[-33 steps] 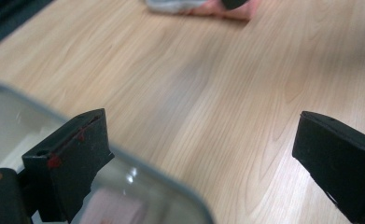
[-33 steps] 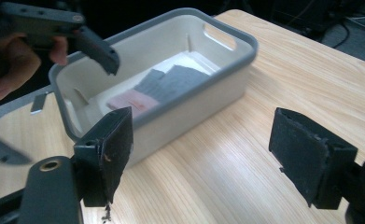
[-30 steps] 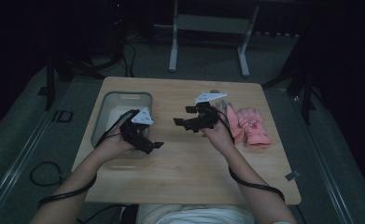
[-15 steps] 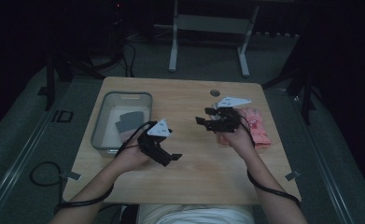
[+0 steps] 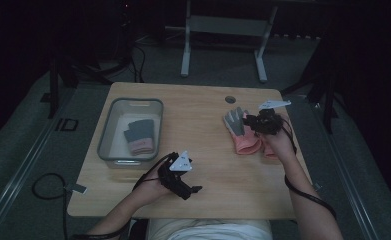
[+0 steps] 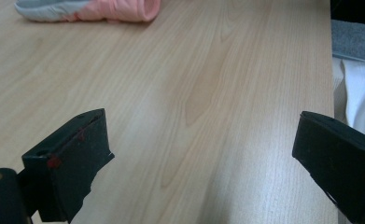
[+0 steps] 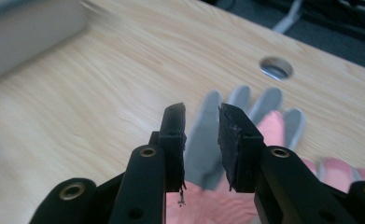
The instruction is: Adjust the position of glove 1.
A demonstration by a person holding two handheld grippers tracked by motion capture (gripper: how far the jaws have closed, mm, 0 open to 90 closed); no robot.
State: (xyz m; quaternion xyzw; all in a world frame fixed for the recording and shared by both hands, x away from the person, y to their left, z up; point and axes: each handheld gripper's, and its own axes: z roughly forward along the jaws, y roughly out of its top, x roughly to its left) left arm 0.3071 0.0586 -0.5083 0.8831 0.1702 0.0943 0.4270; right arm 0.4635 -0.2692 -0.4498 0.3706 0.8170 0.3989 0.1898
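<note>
A grey-and-pink glove point(image 5: 234, 126) lies at the table's right on a second pink glove point(image 5: 269, 150). My right gripper point(image 5: 250, 122) reaches over them from the right. Its jaws have just been closing. They stand a narrow gap apart in the right gripper view point(image 7: 201, 135), with a grey finger of the glove point(image 7: 200, 154) between them and no press visible. My left gripper point(image 5: 193, 190) hovers wide open over bare wood near the front edge point(image 6: 203, 158). Another glove point(image 5: 140, 136) lies in the grey tray point(image 5: 105, 135).
A round cable hole point(image 5: 230, 99) sits in the wooden table point(image 5: 198, 125) behind the gloves. The person's white garment point(image 6: 357, 88) shows past the table's front edge. A metal stand point(image 5: 223, 30) is on the floor beyond.
My left hand has left the tray and sunk toward the front edge, uncovering the glove in it. My right hand has swung right onto the gloves and its jaws have narrowed.
</note>
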